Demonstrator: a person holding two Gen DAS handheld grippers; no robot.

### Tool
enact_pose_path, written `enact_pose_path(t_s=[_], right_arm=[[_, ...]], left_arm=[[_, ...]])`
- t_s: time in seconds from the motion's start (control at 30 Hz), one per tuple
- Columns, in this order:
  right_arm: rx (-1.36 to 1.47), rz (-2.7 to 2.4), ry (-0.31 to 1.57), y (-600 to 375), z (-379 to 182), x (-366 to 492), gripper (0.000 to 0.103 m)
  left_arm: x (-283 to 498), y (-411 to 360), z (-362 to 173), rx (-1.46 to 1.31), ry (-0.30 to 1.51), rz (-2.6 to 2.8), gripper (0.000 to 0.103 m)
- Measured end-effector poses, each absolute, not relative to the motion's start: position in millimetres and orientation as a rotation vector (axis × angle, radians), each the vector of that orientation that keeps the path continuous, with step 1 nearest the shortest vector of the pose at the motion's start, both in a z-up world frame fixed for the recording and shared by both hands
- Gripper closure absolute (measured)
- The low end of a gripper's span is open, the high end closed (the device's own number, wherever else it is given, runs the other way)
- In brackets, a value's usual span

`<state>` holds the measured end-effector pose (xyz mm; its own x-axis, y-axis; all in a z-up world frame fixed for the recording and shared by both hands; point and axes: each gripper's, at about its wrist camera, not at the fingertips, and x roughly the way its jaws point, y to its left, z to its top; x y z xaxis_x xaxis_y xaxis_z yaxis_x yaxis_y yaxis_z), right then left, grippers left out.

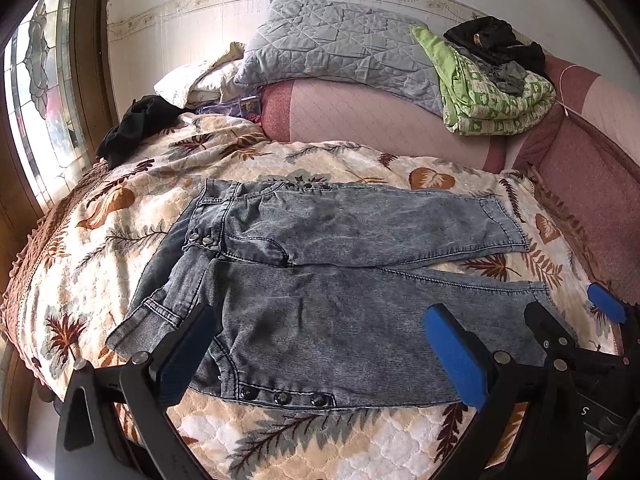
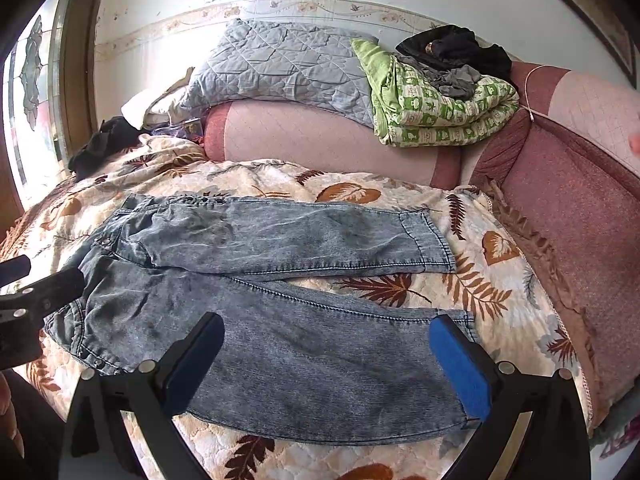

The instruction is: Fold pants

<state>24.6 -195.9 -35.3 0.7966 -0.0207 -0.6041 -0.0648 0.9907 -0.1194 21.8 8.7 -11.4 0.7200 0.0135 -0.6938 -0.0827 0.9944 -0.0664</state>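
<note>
A pair of grey-blue acid-wash jeans [image 1: 320, 280] lies flat on the bed, waistband at the left, both legs running right and slightly apart at the hems. It also shows in the right wrist view [image 2: 280, 320]. My left gripper [image 1: 320, 356] is open, its jaws wide over the near leg close to the waistband. My right gripper [image 2: 328, 364] is open over the near leg towards its hem; it also shows at the right edge of the left wrist view [image 1: 576, 312]. Neither holds cloth.
The bed has a leaf-print quilted cover [image 1: 340, 440]. A pink bolster [image 1: 360, 120] lies behind the jeans, with a grey quilt [image 1: 340, 48], a green blanket [image 1: 496, 96] and dark clothes [image 1: 492, 40] on it. Black clothing [image 1: 136, 128] lies at the left by the window.
</note>
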Motion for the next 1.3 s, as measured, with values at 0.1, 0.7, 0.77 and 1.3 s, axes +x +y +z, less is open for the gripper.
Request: enact_pose_path(t_s=[0.1, 0.7, 0.77, 1.3], right_arm=[[-0.137, 0.020, 0.648, -195.5, -34.8, 26.6, 0.000], [-0.138, 0.026, 0.637, -192.7, -30.9, 28.6, 0.000], [-0.136, 0.026, 0.640, -193.1, -30.6, 29.2, 0.000], [-0.137, 0.035, 0.640, -192.2, -27.2, 35.0, 0.000]], left_arm=[[23.1, 8.5, -12.1, -0.093, 0.766, 0.054, 0.000], [25.0, 12.3, -10.9, -0.103, 0.775, 0.048, 0.000], [25.2, 13.0, -11.2, -0.103, 0.778, 0.047, 0.000], [30.1, 17.0, -10.3, -0.109, 0.787, 0.045, 0.000]])
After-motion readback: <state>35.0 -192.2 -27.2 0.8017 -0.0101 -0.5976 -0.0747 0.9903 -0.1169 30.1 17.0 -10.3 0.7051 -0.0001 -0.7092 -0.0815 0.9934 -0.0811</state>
